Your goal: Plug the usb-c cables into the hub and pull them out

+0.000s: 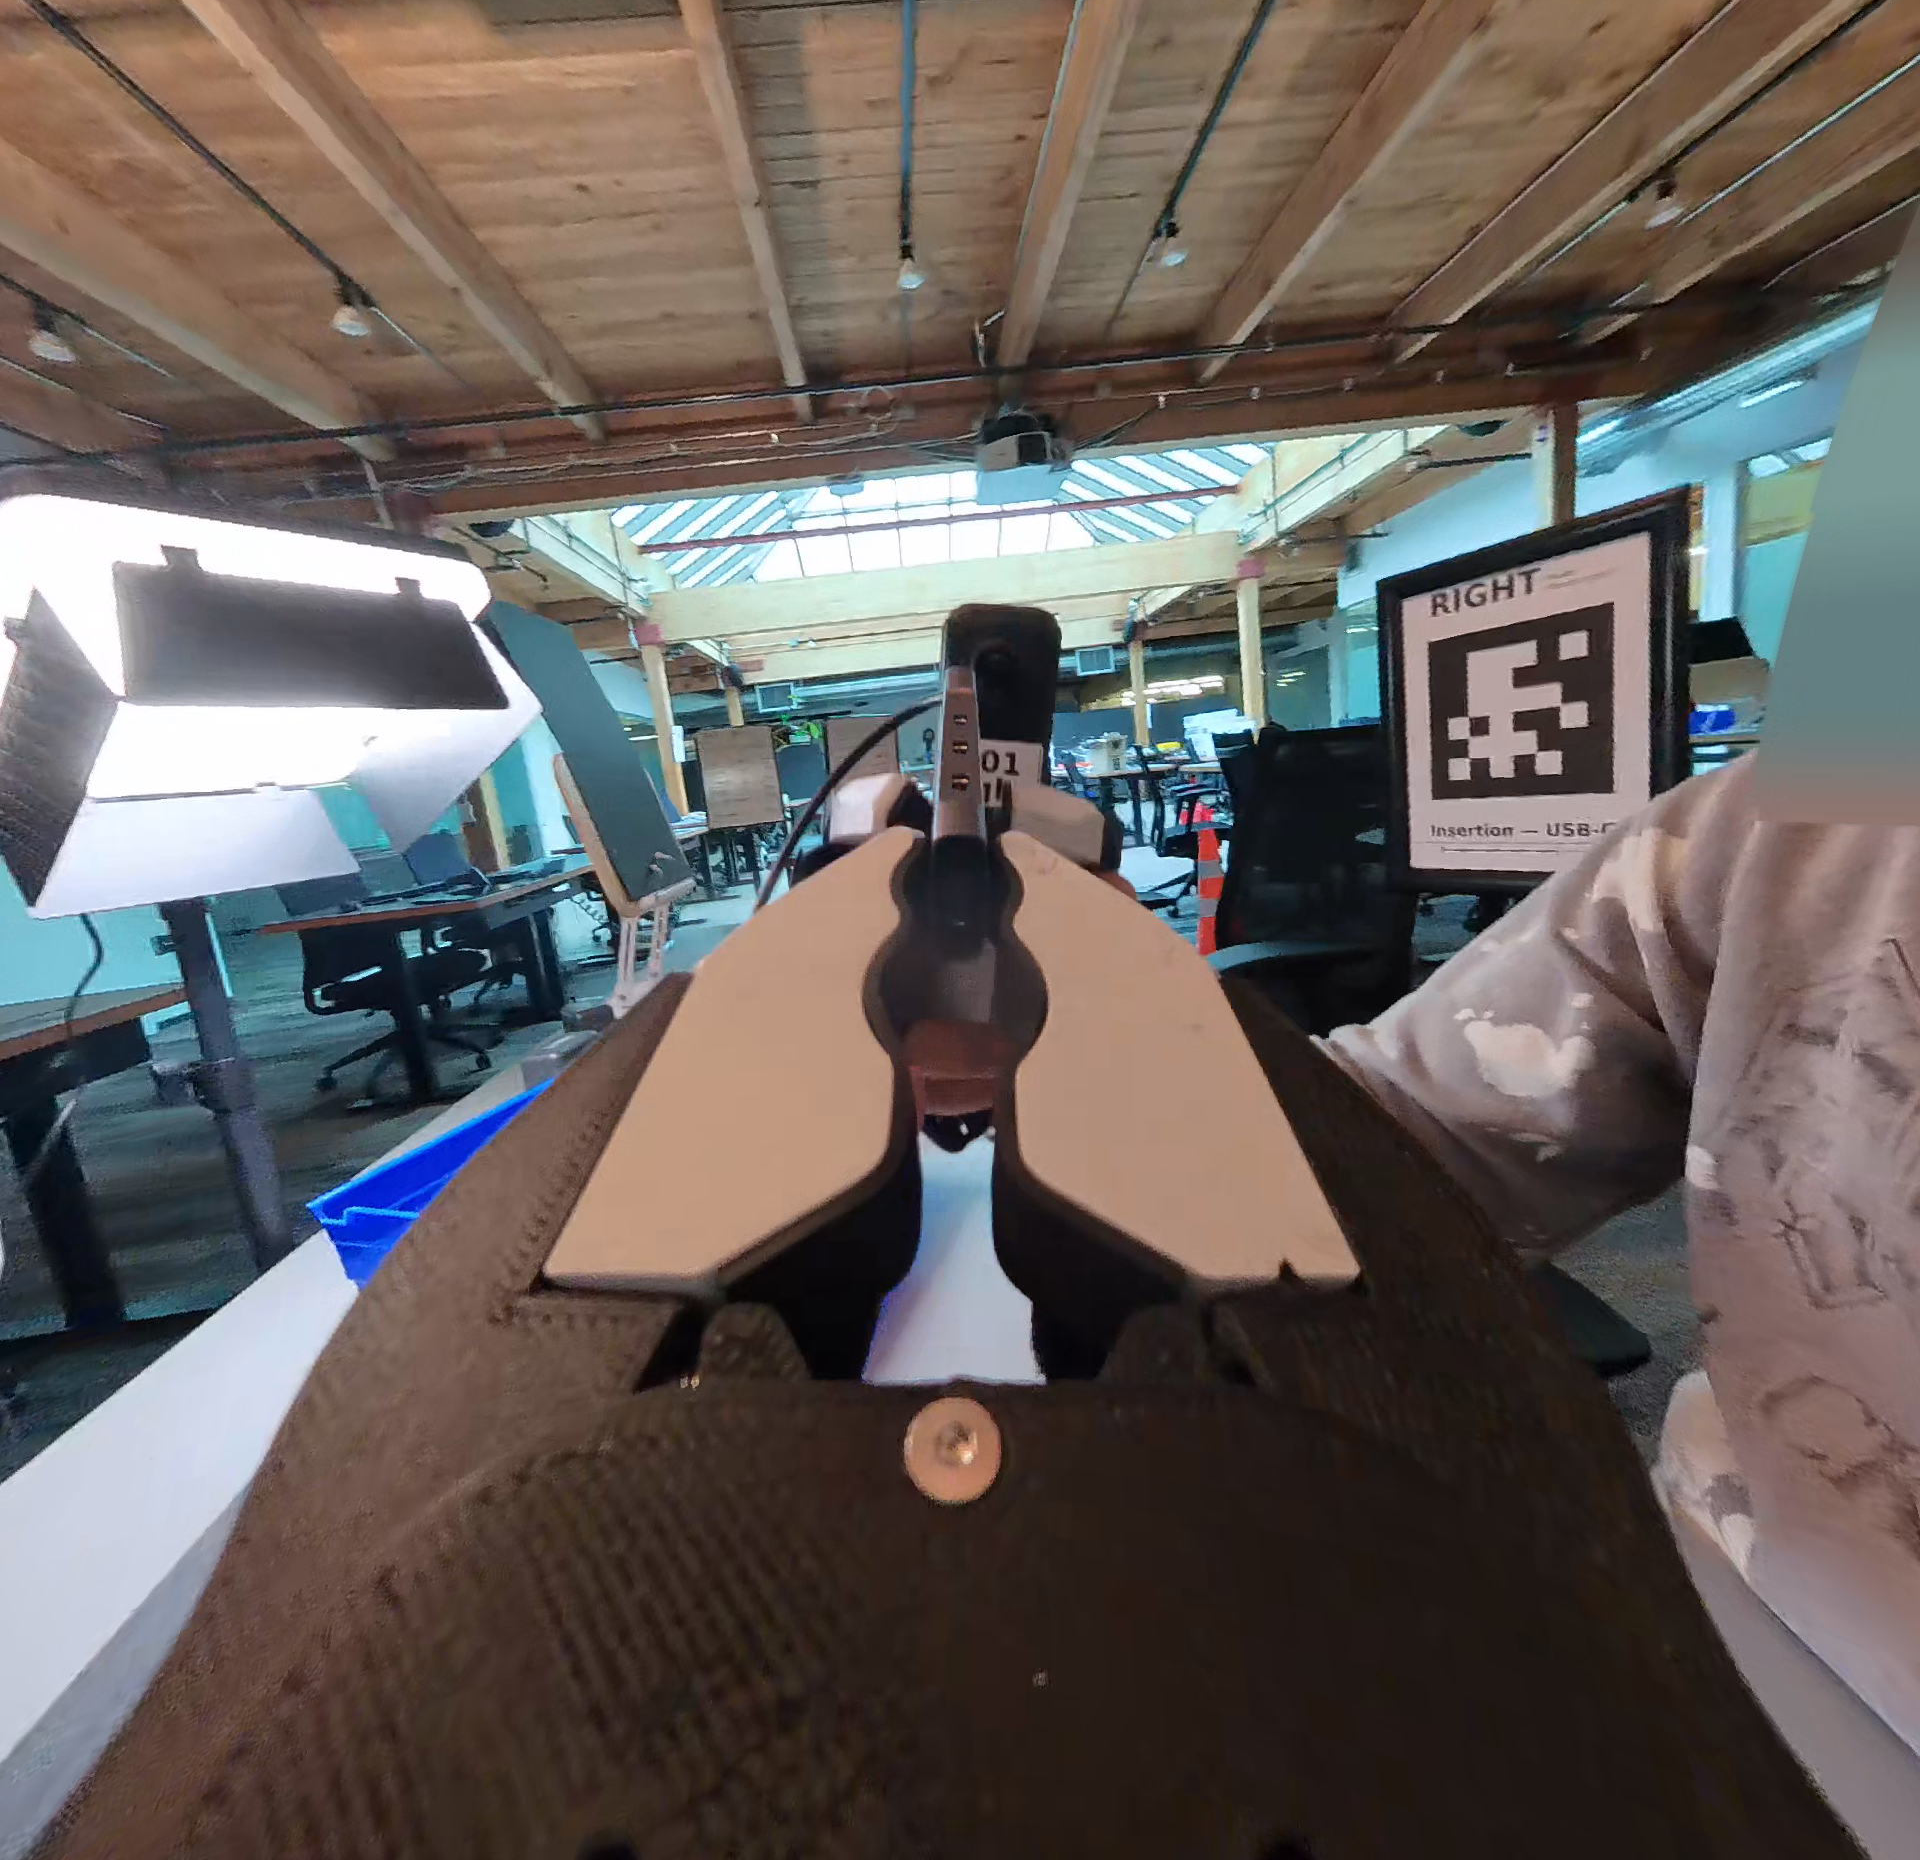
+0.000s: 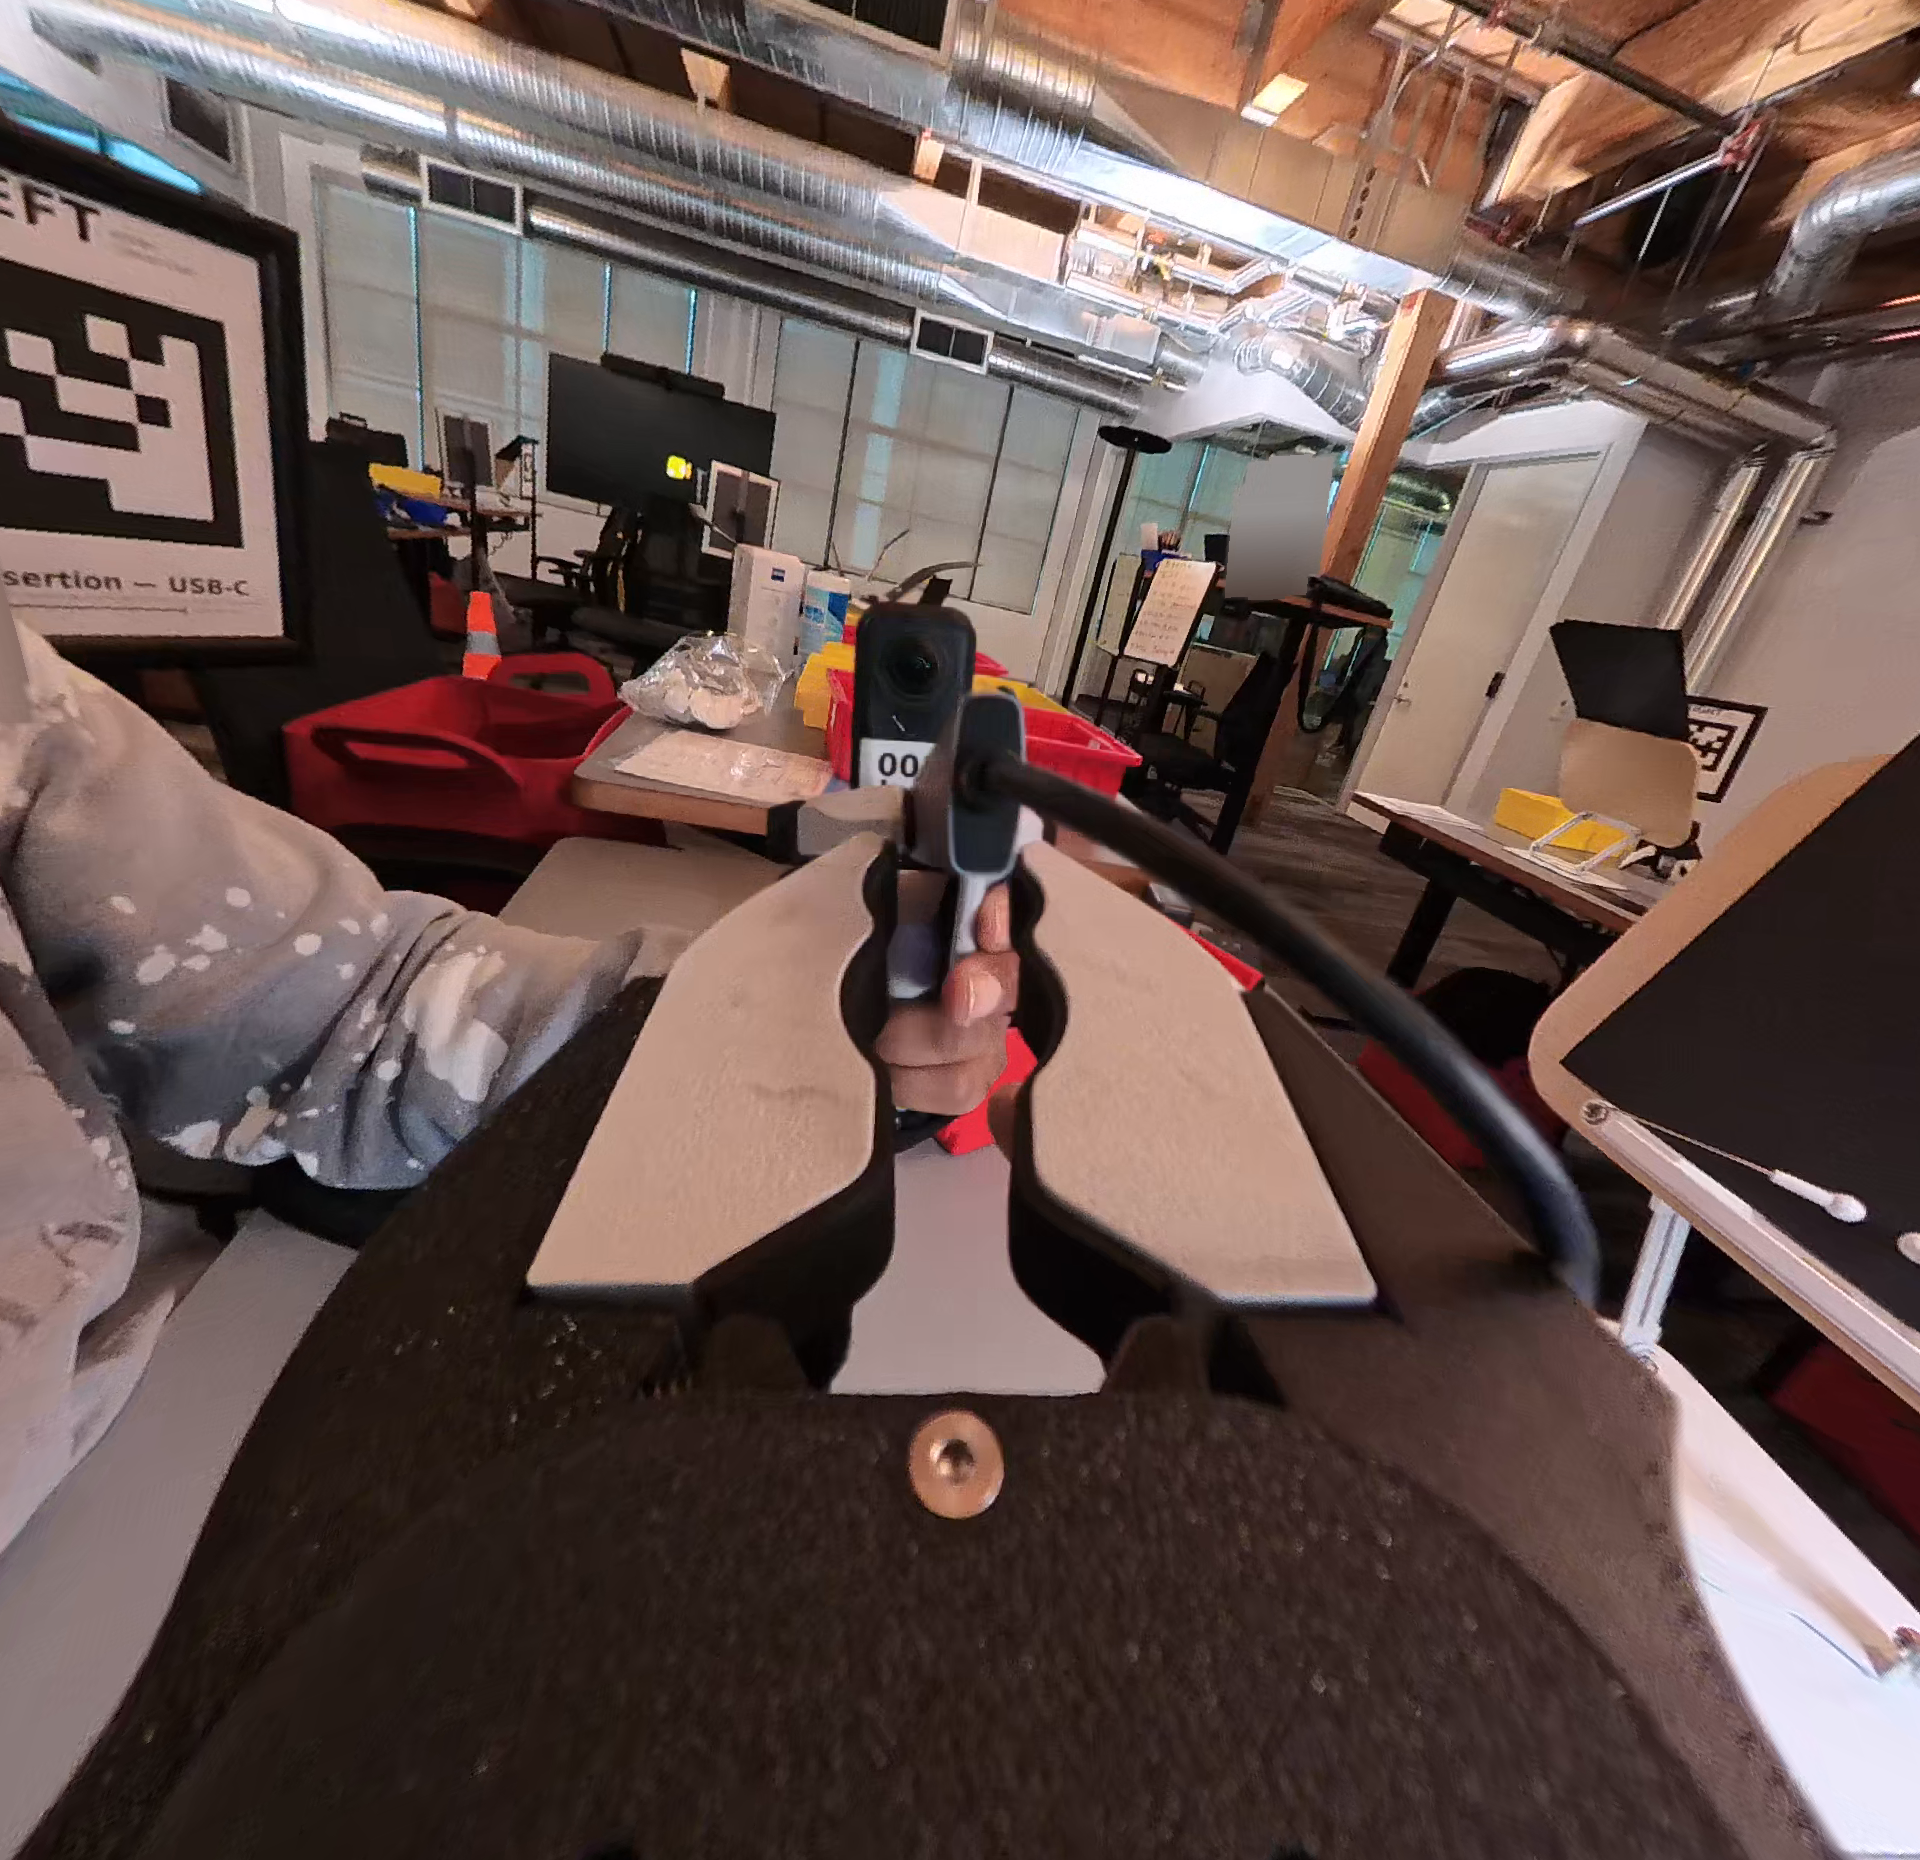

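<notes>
Gripping the grey hub (image 1: 958,771) upright between my left tongs (image 1: 956,865), I hold it raised above the white worktop (image 1: 125,1478), facing my right tongs (image 2: 961,875), clamped on a black usb-c cable (image 2: 1299,958) plug.

The black cable (image 2: 1299,937) disappears behind the right finger plate (its far end hidden).

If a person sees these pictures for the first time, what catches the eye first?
In the left wrist view, the left gripper holds a grey hub upright at centre. In the right wrist view, a thick black cable arcs rightward from the hub. A bright studio light glows at left.
</notes>
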